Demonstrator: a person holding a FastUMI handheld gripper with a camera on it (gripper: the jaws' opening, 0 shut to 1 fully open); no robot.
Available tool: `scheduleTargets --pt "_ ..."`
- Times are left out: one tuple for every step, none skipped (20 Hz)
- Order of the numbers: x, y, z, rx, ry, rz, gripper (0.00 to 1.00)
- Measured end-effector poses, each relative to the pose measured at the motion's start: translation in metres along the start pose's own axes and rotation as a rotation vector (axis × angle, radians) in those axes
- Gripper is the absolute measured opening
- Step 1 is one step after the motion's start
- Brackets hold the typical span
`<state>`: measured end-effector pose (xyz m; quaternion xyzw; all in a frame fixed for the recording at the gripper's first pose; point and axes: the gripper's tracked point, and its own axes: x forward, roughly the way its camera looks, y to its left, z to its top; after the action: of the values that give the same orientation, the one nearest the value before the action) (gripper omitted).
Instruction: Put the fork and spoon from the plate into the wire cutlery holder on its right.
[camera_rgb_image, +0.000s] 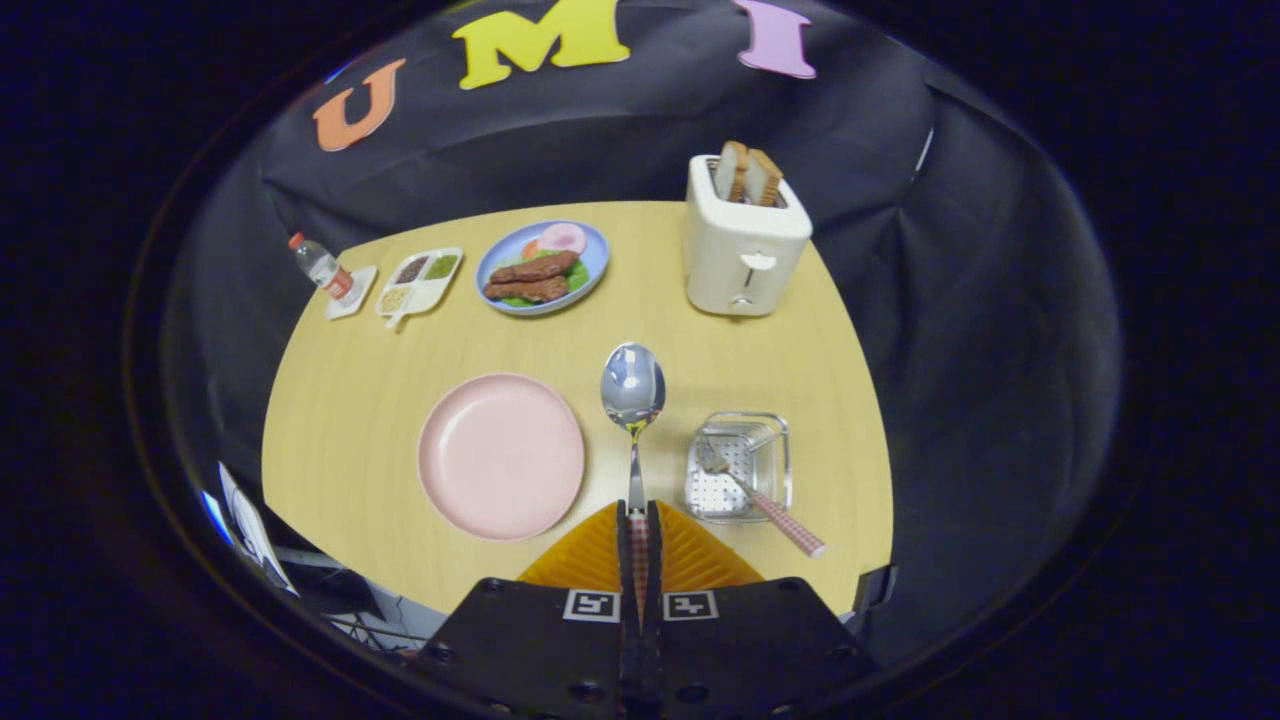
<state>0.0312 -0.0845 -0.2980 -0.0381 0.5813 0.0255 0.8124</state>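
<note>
My gripper (638, 515) is shut on the checked handle of a metal spoon (633, 392), whose shiny bowl sticks out ahead of the fingers, held above the table between the plate and the holder. The pink plate (501, 456) lies bare to the left of the fingers. The wire cutlery holder (739, 466) stands to their right. A fork (757, 496) rests in it, tines down inside and its checked handle leaning out over the near rim.
Beyond the spoon, a white toaster (744, 244) with two bread slices stands at the back right. A blue plate of food (542, 267), a divided condiment tray (420, 282) and a small bottle (322, 267) line the back left of the wooden table (350, 400).
</note>
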Motion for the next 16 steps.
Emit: scheduleTargets --pt "0.0 -0.009 -0.002 0.018 0.01 0.004 0.01" --pt "-0.001 -0.018 -0.003 0.031 0.016 0.006 0.01" --pt "0.0 -0.029 -0.003 0.039 0.019 -0.008 0.01" --pt "0.001 -0.039 -0.004 0.038 0.025 -0.025 0.01" --pt "-0.001 -0.044 -0.005 0.041 0.03 -0.028 0.01" --pt "-0.001 -0.046 -0.005 0.043 0.039 -0.023 0.01" --pt "-0.001 -0.048 -0.007 0.046 0.056 -0.016 0.01" --pt "-0.001 -0.051 -0.009 0.047 0.077 -0.016 0.01" --pt "-0.001 -0.055 -0.008 0.052 0.085 -0.025 0.01" --pt "-0.002 -0.057 -0.006 0.054 0.093 -0.029 0.01" --pt "-0.005 -0.057 -0.009 0.055 0.12 -0.026 0.01" --pt "-0.009 -0.057 -0.014 0.058 0.159 -0.021 0.01" --pt "-0.01 -0.055 -0.019 0.058 0.197 -0.012 0.01" --pt "-0.011 -0.054 -0.023 0.055 0.235 -0.006 0.01" --pt "-0.011 -0.054 -0.025 0.054 0.266 0.004 0.01" --pt "-0.011 -0.053 -0.025 0.052 0.294 0.012 0.01"
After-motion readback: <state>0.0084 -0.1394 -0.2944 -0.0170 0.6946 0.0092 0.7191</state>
